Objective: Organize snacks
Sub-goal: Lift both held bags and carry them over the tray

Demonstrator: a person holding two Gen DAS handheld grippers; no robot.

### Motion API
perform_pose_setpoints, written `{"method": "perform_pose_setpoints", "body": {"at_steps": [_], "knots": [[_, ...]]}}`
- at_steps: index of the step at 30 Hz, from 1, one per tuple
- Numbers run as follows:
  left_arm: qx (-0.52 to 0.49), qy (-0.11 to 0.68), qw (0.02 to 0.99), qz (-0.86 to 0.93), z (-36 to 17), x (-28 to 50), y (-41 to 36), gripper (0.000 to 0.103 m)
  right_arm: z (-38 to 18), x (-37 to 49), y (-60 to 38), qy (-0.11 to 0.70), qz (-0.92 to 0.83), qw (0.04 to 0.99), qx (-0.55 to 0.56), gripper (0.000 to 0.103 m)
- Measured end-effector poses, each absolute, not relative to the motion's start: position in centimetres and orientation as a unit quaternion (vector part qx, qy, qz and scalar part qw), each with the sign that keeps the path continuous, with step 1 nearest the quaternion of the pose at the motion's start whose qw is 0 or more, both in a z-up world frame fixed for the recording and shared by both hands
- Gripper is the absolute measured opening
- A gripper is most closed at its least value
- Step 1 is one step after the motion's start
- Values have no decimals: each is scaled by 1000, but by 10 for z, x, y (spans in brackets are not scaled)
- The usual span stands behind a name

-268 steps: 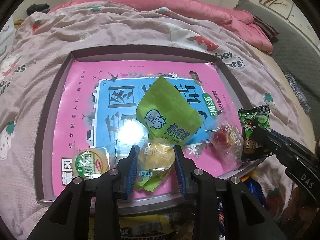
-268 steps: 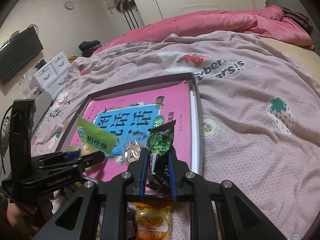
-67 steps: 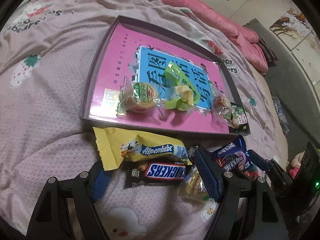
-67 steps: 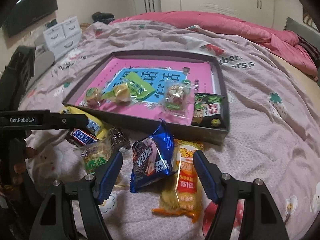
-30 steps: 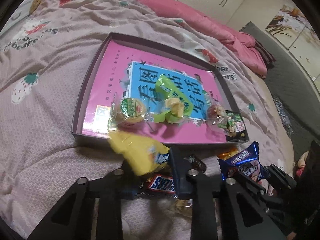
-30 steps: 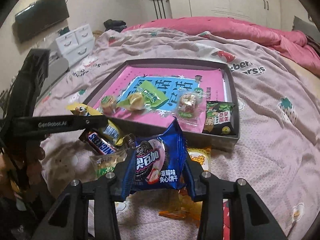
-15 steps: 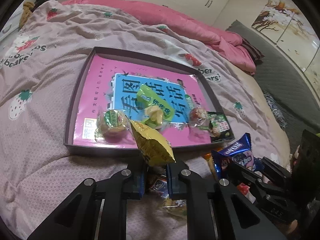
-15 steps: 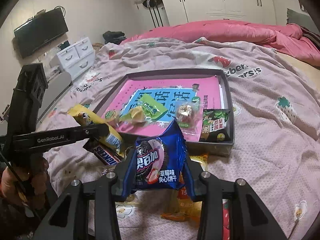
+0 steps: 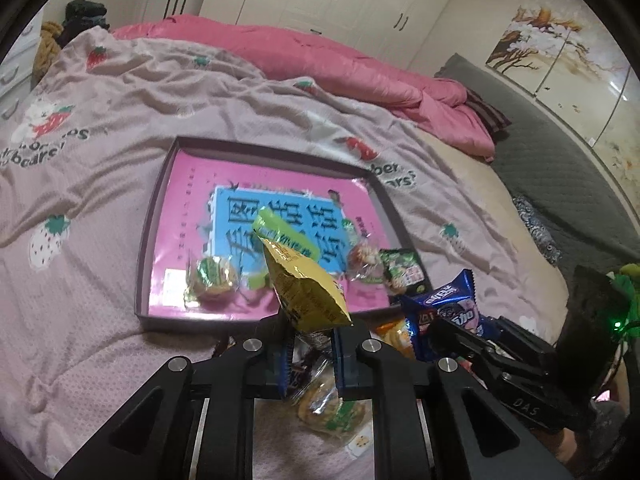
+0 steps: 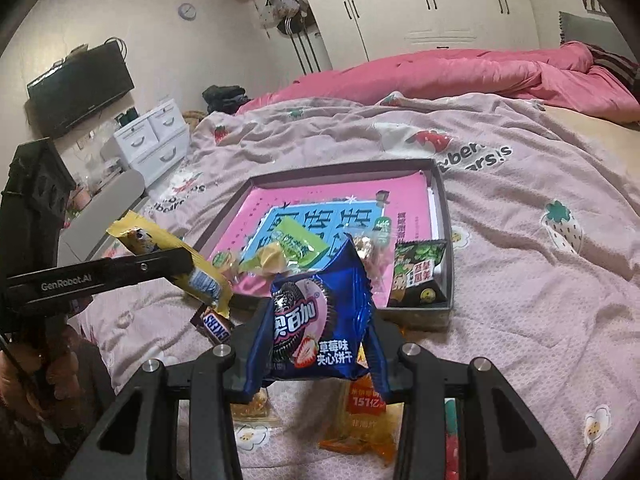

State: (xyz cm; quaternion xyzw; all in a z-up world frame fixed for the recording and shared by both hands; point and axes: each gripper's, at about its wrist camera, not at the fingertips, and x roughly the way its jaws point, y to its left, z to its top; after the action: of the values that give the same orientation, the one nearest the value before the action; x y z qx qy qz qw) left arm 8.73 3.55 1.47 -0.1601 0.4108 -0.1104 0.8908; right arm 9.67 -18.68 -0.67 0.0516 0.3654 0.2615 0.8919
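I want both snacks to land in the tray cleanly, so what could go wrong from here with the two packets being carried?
1. The left gripper pinches the yellow Alpenliebe packet only at one end, so it may swing or slip.
2. The right gripper squeezes the puffy blue cookie packet, which could crush the cookie.
3. Both head for the tray's crowded near edge, so they could collide or knock the green pea packet.

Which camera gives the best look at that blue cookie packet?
The right wrist view: the blue cookie packet fills the foreground, its front label facing the camera, clamped in the right gripper. The left wrist view shows the packet only small, off to the right and partly hidden.
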Motion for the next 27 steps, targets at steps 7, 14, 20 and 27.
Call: {"method": "perform_pose_setpoints", "body": {"at_steps": [7,14,20,27], "knots": [[-144,401,899,-99,25,92,33,16,1,102,-195,348,262,897,71,42],[-135,402,901,-88,25,99,33,16,8,107,-202,334,256,903,86,42],[-134,403,901,-86,22,106,33,16,10,117,-206,329,250,906,98,42],[-119,405,902,-88,13,116,23,16,7,127,-203,331,245,907,94,42]]}}
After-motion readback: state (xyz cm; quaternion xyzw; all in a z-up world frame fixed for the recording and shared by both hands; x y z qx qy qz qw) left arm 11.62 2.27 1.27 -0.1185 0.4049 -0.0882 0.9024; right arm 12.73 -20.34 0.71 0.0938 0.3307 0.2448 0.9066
